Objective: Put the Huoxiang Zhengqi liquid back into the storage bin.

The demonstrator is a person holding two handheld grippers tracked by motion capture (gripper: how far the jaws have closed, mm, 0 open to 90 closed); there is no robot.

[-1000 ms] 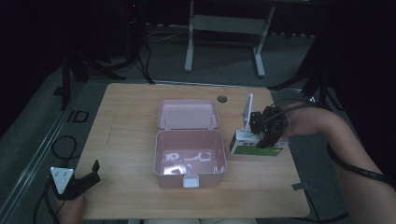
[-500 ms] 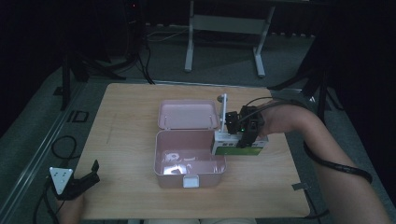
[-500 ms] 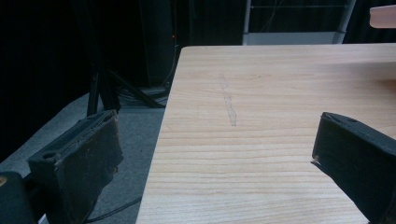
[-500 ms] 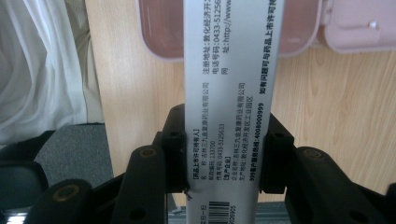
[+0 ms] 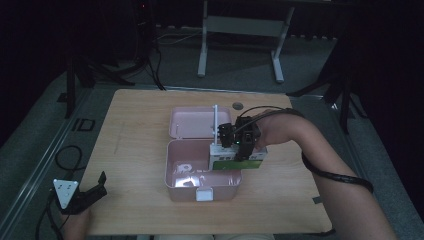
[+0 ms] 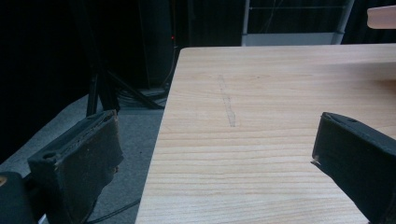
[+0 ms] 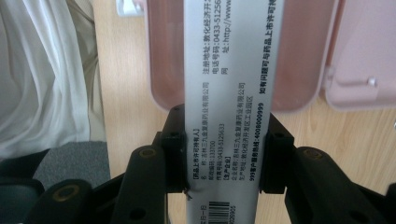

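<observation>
An open pink box (image 5: 172,182) stands mid-table, its lid (image 5: 192,122) laid flat behind it. My right gripper (image 5: 239,142) is shut on a white and green carton (image 5: 237,162), which hangs over the box's right-hand wall. In the right gripper view the printed carton (image 7: 229,70) runs up between both pads of the right gripper (image 7: 224,158), with the pink box (image 7: 294,60) below it. The left gripper (image 5: 99,186) rests at the table's front left corner. Its jaws stand wide apart in the left gripper view (image 6: 215,154), with only bare table (image 6: 261,102) between them.
Some small pale items (image 5: 187,172) lie in the box's left half. A dark round hole (image 5: 237,105) marks the table near its far edge. A metal frame (image 5: 240,30) stands on the floor beyond. The person's pale clothing (image 7: 42,70) shows at the front.
The right gripper has carried the carton leftward, from beside the box's right side to over its right wall. The left gripper has stayed put.
</observation>
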